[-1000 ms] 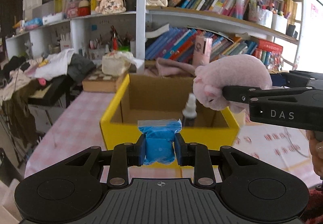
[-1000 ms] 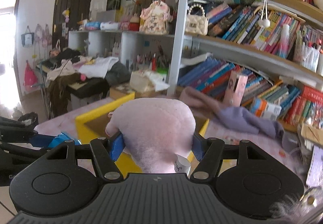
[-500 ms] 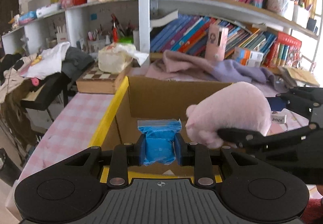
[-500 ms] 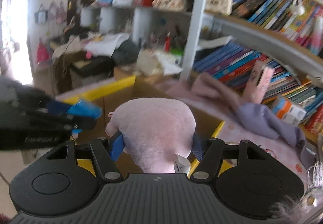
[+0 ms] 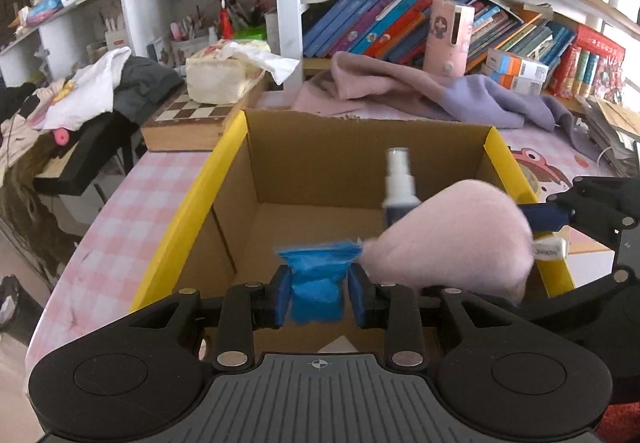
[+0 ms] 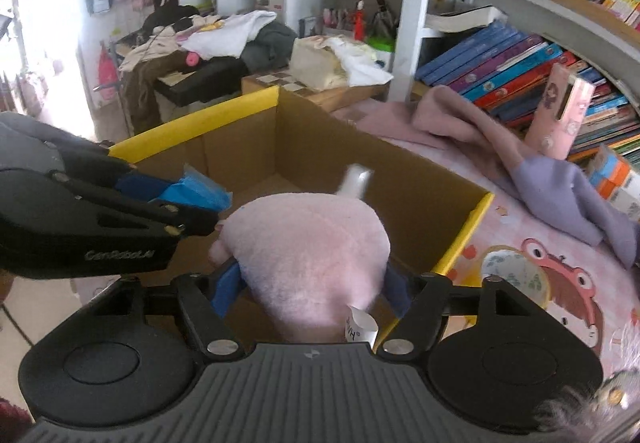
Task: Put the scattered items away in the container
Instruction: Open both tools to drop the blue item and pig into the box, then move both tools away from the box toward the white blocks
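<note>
A yellow-edged cardboard box (image 5: 192, 199) (image 6: 460, 243) stands open on the pink table. A white-capped spray bottle (image 5: 398, 179) stands inside it, its cap showing in the right wrist view (image 6: 356, 179). My left gripper (image 5: 318, 293) is shut on a blue plastic bag (image 5: 316, 283) (image 6: 200, 189) over the box's near edge. My right gripper (image 6: 310, 283) is shut on a pink plush toy (image 6: 304, 255) (image 5: 452, 239) over the box's right part, close beside the left gripper.
A pink and purple cloth (image 5: 420, 95) lies behind the box. A chessboard box with a tissue pack (image 5: 200, 111) sits at the back left. Bookshelves (image 5: 400, 23) line the back. A pink bottle (image 5: 448, 39) stands by the books.
Both grippers have moved forward and down over the box. The pink plush has dropped lower into the box opening, close to the blue bag.
</note>
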Motion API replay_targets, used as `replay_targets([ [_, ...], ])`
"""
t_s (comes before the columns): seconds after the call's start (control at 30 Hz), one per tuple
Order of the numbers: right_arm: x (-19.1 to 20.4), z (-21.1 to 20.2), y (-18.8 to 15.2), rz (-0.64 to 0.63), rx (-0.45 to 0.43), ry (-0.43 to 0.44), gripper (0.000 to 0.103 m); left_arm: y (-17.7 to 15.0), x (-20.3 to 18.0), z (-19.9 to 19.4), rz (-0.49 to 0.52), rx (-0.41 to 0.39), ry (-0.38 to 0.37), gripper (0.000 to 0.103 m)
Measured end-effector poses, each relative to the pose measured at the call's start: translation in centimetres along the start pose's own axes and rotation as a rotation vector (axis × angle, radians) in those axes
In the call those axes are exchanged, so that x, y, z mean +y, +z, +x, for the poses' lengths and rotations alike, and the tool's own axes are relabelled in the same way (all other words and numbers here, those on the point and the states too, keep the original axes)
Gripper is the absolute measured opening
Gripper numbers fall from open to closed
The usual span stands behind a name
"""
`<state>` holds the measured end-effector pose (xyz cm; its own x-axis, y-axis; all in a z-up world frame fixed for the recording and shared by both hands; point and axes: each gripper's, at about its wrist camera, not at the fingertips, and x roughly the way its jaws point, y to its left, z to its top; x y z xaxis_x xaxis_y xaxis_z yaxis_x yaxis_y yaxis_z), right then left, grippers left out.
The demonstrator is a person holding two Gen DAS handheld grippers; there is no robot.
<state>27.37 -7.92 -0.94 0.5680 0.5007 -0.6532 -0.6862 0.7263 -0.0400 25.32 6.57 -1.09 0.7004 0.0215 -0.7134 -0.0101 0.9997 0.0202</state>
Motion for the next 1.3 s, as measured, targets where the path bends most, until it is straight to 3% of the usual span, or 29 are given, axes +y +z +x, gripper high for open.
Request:
replay_targets([
  [0.1, 0.0, 0.0, 0.1, -0.003, -0.017, 0.000, 0.079, 0.0, 0.0, -0.4, -0.006, -0.016, 0.046, 0.061],
  [0.17, -0.2, -0.2, 0.2, -0.001, -0.031, -0.013, 0.086, 0.0, 0.1, -0.7, -0.015, -0.030, 0.077, 0.068],
  [0.4, 0.0, -1.3, 0.0, 0.009, -0.066, -0.028, 0.090, -0.5, 0.7, -2.5, -0.073, -0.072, 0.073, 0.079],
  [0.9, 2.1, -5.4, -0.8, -0.002, -0.150, -0.130, 0.090, -2.9, 1.5, -7.3, -0.109, -0.202, 0.089, 0.084],
  [1.3, 4.9, -9.3, -2.4, 0.041, -0.263, -0.289, 0.090, -8.0, 3.4, -10.9, -0.179, -0.209, 0.112, 0.085],
])
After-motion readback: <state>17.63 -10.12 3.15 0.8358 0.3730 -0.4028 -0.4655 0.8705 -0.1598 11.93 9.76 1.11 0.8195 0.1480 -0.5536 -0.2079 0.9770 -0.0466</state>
